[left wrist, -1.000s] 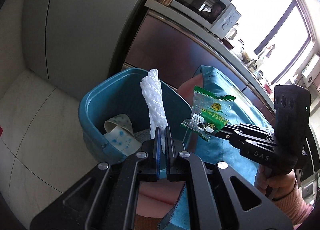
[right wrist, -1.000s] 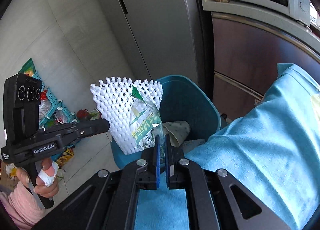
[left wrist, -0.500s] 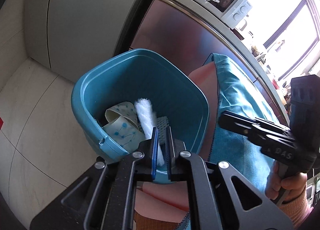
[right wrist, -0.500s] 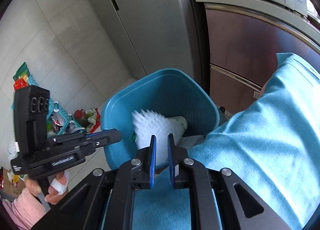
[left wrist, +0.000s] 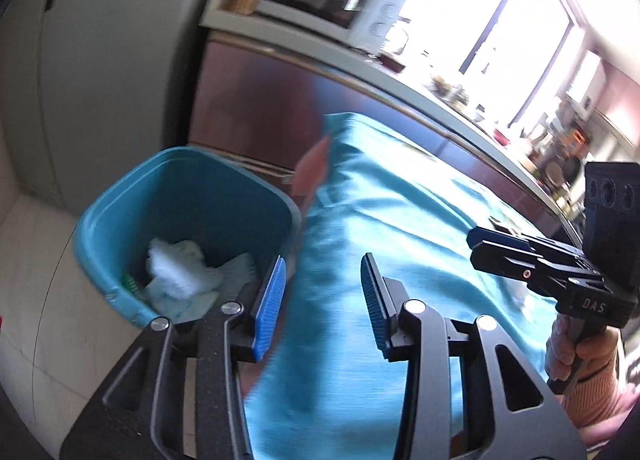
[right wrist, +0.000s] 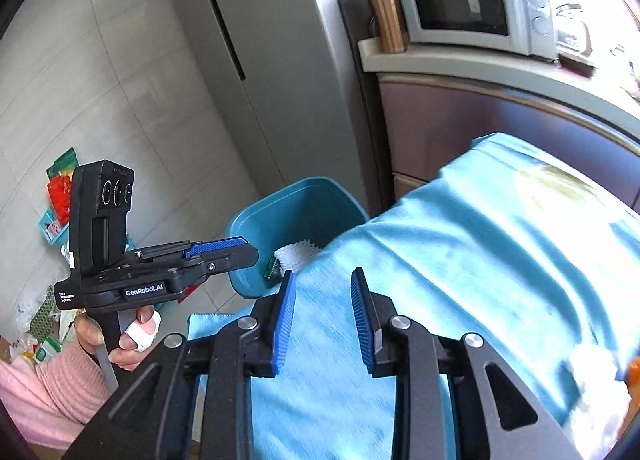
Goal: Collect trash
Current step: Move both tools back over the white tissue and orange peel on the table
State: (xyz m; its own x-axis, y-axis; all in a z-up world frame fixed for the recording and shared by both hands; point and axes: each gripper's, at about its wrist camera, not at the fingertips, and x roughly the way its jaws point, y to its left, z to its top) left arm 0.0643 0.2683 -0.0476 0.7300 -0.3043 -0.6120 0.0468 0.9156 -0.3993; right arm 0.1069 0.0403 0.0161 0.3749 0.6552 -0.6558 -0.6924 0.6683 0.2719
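A teal bin (left wrist: 120,204) (right wrist: 256,216) stands on the floor beside a table under a teal cloth (left wrist: 400,228) (right wrist: 480,244). White foam netting (left wrist: 168,260) (right wrist: 294,252) lies inside it on other scraps, with a green wrapper (right wrist: 272,270) next to it. My left gripper (left wrist: 323,272) hovers over the cloth's edge just right of the bin, its jaws opening with nothing between them. Over the cloth, my right gripper (right wrist: 323,292) also has its jaws opening and empty. Each gripper shows in the other's view: the right gripper (left wrist: 486,238) and the left gripper (right wrist: 236,244).
A tall grey fridge (right wrist: 256,60) stands behind the bin. A microwave (left wrist: 320,4) (right wrist: 472,8) sits on a counter with dark cabinet fronts. Packets and wrappers (right wrist: 60,188) lie on the tiled floor at the left. White and orange things (right wrist: 596,376) rest on the cloth.
Both grippers let go: the foam netting and the green wrapper dropped into the bin. Both sets of jaws have spread apart and both grippers have drawn back over the cloth.
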